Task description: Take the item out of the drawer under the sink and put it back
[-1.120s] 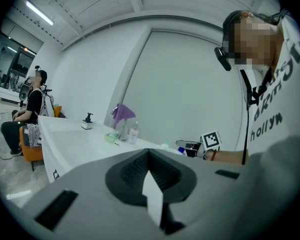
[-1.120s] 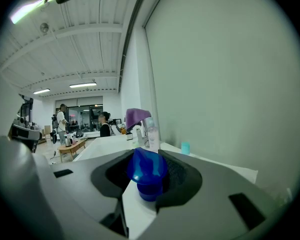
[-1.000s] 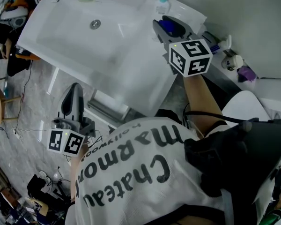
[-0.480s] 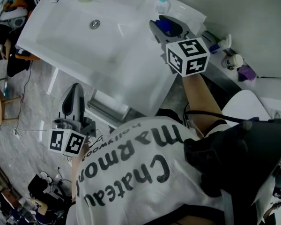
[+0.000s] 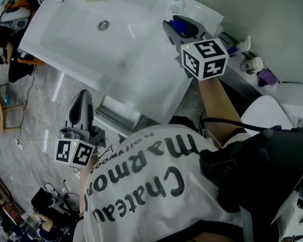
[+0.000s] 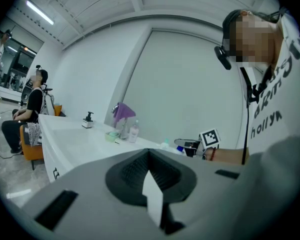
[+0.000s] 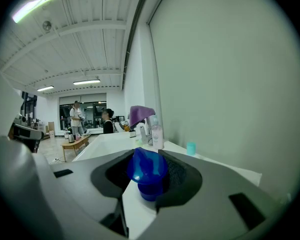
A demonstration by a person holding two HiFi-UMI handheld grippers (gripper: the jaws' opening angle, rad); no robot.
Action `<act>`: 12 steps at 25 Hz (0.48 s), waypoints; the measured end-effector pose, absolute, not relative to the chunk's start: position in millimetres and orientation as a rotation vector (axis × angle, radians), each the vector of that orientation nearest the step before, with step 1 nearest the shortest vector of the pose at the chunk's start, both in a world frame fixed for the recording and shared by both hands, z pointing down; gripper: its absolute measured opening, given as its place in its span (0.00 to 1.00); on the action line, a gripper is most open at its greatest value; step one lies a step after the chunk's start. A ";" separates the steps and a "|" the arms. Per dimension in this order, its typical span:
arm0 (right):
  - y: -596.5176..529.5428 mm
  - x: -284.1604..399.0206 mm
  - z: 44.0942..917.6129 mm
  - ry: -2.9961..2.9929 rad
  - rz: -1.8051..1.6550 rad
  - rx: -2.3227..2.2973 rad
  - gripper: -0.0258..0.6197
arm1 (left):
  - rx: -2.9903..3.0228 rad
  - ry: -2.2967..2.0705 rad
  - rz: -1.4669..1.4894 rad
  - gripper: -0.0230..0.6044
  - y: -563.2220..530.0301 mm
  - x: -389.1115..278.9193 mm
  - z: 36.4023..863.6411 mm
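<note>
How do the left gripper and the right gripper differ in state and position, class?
The left gripper is shut with nothing in it; the right gripper is shut on a blue item. The left gripper is held low in front of the sink; the right gripper is over its rim. Both carry marker cubes.

A purple cloth [image 7: 141, 115] hangs beside a bottle [image 7: 156, 134].

A glossy blue plastic item [image 7: 147, 171], domed over a narrower stem, perhaps a bottle cap, stands upright mid-frame, clamped in the right gripper [image 5: 175, 24].
</note>
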State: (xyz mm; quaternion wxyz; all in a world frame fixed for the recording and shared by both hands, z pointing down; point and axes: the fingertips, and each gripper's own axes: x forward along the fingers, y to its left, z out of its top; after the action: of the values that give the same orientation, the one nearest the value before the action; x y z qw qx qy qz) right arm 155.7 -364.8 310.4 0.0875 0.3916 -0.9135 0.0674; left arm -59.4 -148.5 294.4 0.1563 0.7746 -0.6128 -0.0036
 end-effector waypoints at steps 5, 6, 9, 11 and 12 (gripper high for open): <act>-362.9 154.4 311.3 -2.720 0.186 1.156 0.26 | 2.216 -1.760 -0.019 0.04 -146.7 -59.2 295.1; -362.3 154.3 311.6 -2.719 0.184 1.154 0.26 | 2.216 -1.760 -0.020 0.04 -146.1 -58.9 295.4; -360.9 154.1 311.8 -2.714 0.180 1.149 0.26 | 2.218 -1.761 -0.026 0.04 -143.3 -58.0 295.2; -360.5 154.7 311.7 -2.713 0.181 1.149 0.26 | 2.216 -1.763 -0.030 0.04 -141.1 -57.7 295.3; -360.3 155.1 311.8 -2.711 0.182 1.149 0.26 | 2.215 -1.765 -0.031 0.04 -139.8 -57.5 295.3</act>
State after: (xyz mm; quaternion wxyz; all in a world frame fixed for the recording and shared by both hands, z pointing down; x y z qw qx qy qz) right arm 155.1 -360.3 311.8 0.0954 0.3877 -0.9148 0.0614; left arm -57.5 -139.8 295.3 0.1540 0.7726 -0.6159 -0.0109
